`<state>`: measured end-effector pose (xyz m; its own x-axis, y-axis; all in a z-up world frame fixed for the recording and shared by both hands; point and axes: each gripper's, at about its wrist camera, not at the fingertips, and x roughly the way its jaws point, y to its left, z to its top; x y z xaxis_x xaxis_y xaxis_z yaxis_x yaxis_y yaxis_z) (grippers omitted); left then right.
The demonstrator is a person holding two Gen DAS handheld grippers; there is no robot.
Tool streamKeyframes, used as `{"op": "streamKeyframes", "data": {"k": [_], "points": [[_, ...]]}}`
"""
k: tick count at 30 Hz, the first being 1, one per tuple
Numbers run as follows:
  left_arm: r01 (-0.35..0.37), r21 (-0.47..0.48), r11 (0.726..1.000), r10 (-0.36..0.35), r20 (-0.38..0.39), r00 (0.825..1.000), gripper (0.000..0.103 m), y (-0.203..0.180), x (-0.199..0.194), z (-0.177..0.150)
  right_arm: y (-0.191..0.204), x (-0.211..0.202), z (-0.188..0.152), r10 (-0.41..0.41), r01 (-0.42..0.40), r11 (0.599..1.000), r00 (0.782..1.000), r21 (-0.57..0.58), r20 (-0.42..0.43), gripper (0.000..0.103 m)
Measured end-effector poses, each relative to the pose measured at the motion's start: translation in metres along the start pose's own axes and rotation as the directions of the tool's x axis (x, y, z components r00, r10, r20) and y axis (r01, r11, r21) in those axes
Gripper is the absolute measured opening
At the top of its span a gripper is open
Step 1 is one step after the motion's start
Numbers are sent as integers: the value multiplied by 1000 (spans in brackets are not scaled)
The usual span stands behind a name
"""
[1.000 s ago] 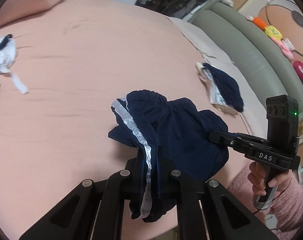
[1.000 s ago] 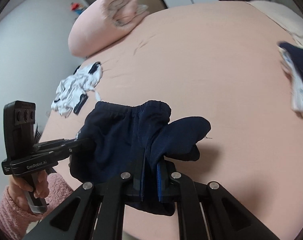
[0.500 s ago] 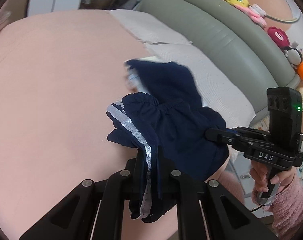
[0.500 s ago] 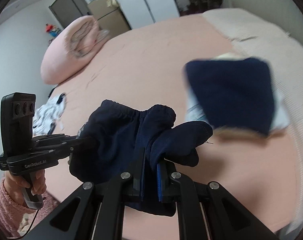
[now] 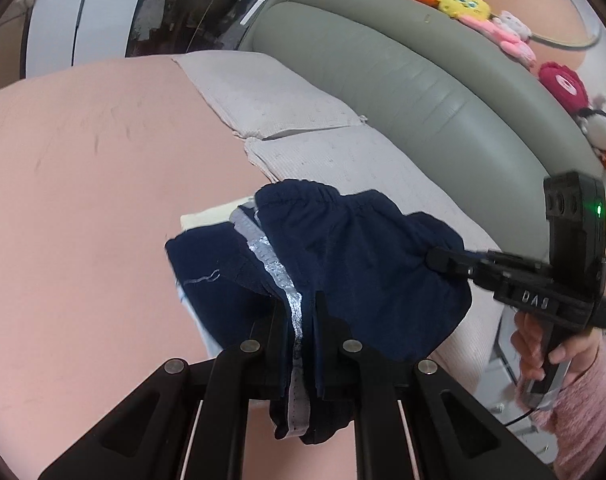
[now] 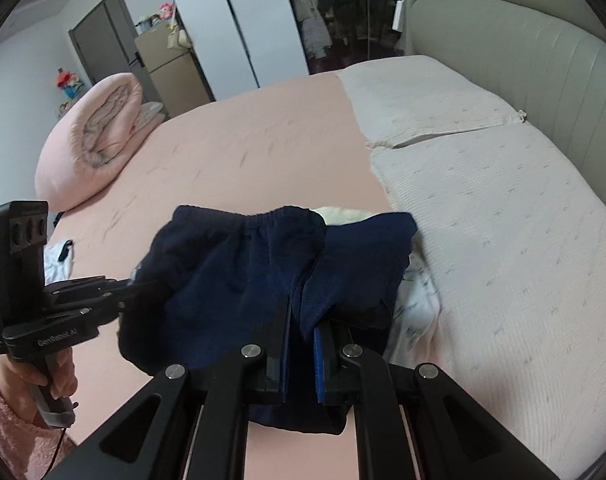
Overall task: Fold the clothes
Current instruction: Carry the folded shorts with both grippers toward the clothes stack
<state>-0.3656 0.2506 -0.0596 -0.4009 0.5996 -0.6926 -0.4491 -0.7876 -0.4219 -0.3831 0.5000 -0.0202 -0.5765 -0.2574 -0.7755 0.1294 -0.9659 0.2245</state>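
Observation:
Folded navy shorts (image 5: 367, 256) with a silver side stripe (image 5: 277, 270) hang between my two grippers. My left gripper (image 5: 299, 304) is shut on the striped edge. My right gripper (image 6: 303, 312) is shut on the opposite edge, and in the left wrist view its tip (image 5: 433, 258) pinches the cloth. The right wrist view shows the shorts (image 6: 239, 276) and the left gripper (image 6: 127, 296) clamped at their left side. Just below lies a stack of folded clothes (image 6: 367, 256), navy on top, with white and cream layers (image 6: 415, 304) under it.
The stack lies on the pink bed sheet (image 5: 83, 200) beside two pale pillows (image 6: 503, 220). A grey padded headboard (image 5: 403, 72) carries plush toys (image 5: 467, 2). A rolled pink duvet (image 6: 91, 148) and a white garment (image 6: 59, 260) sit at the far left.
Both grippers have carried the shorts across the bed toward the pillows. The folded stack, earlier off to the right, is now directly under the shorts.

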Motion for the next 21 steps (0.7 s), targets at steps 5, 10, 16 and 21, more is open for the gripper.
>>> {"op": "streamKeyframes", "data": {"k": [5, 10, 16, 21], "points": [[-72, -7, 997, 71, -102, 992, 9, 28, 67, 1, -31, 64, -11, 13, -11, 998, 999, 56, -42, 9], [-88, -3, 996, 86, -194, 977, 13, 41, 89, -14, -58, 115, -40, 65, -51, 995, 983, 86, -170, 20], [-139, 124, 983, 158, -165, 974, 18, 20, 70, -9, -77, 96, -37, 98, -84, 989, 989, 120, -115, 45], [-98, 39, 994, 102, -127, 987, 27, 23, 74, 14, -104, 98, -17, 143, -128, 958, 989, 255, -40, 57]]}}
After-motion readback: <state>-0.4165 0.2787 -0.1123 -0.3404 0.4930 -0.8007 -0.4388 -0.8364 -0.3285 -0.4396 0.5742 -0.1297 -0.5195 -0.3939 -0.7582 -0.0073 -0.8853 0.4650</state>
